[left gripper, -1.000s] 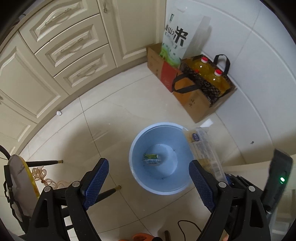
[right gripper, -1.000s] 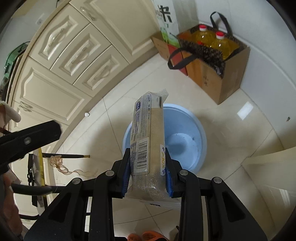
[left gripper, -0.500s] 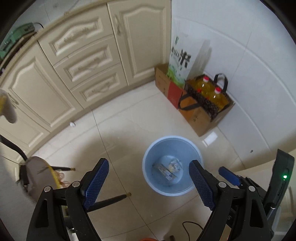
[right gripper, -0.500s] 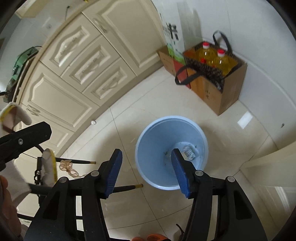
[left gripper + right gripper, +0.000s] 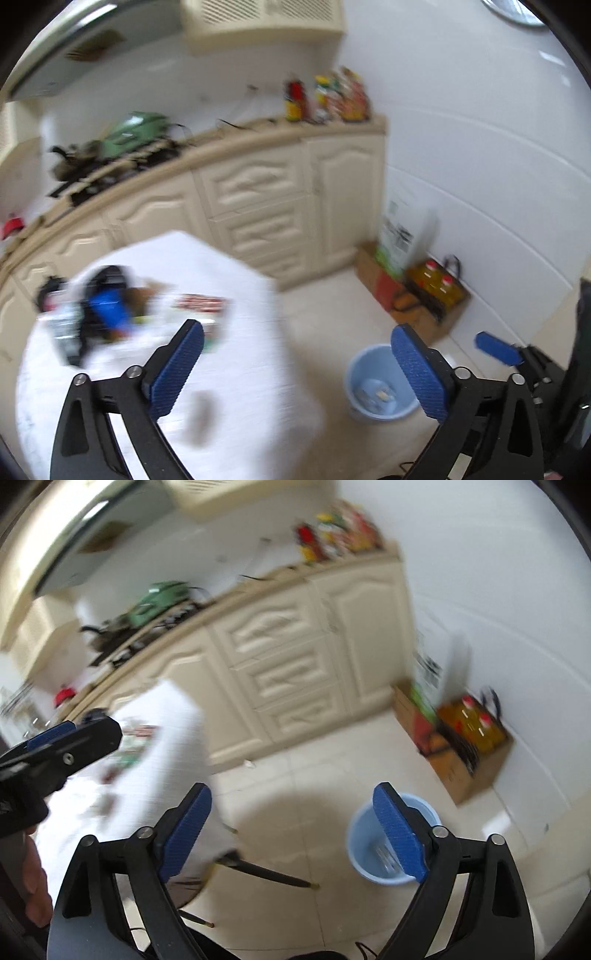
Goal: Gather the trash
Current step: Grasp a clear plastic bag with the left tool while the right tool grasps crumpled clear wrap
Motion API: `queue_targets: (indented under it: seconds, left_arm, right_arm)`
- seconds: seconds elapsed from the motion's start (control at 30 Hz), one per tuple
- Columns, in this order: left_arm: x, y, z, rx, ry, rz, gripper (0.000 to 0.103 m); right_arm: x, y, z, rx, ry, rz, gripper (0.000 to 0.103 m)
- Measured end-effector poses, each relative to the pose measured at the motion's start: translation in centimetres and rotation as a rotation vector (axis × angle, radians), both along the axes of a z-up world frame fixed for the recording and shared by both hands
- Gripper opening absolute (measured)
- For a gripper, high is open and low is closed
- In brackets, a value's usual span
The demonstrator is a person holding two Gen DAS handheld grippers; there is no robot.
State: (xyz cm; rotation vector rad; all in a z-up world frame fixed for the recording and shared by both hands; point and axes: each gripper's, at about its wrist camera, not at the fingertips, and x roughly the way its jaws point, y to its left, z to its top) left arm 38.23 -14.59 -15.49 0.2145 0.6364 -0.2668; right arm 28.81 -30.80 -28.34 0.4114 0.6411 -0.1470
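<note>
Between pickups: both claws, left claw (image 5: pixel 295 363) and right claw (image 5: pixel 291 829), opening and empty; next, reach the surface (image 5: pixel 240 280) trash ahead-left.

Stuff on the white table (image 5: pixel 229 266) is pure motion blur, and whatever's inside the blue bin (image 5: pixel 354 373) is unreadable too.

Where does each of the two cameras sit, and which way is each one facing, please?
Left wrist: on the left gripper, jaws opening and empty, facing the table, cabinets and blue bin; right gripper's tip shows.
Right wrist: on the right gripper, jaws opening and empty, facing floor and bin; left gripper shows.
Shared: bin, cabinets, table.
</note>
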Motion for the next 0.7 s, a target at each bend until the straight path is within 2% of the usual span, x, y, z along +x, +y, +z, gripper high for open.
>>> queue_targets:
  seconds: [0.13, 0.23, 0.37, 0.6, 0.7]
  left_arm:
    - [-1.5, 7.3, 0.8, -0.032, -0.028, 0.136, 0.102]
    - [-1.8, 11.9, -0.5, -0.078, 0.026, 0.231, 0.102]
    - [-1.6, 15.1, -2.3, -0.119, 0.106, 0.306, 0.102]
    - [0.0, 12.5, -6.7, -0.147, 0.248, 0.312, 0.102]
    - [1.4, 10.5, -8.2, -0.110, 0.300, 0.329, 0.103]
  right_arm:
    - [1.7, 5.9, 2.8, -0.063, -0.041, 0.095, 0.094]
    - [3.2, 8.9, 3.0, -0.078, -0.031, 0.139, 0.094]
    - [4.7, 11.6, 2.4, -0.091, -0.014, 0.180, 0.094]
    - [5.7, 11.8, 1.1, -0.107, 0.036, 0.164, 0.094]
    - [6.2, 10.8, 0.8, -0.103, 0.051, 0.148, 0.094]
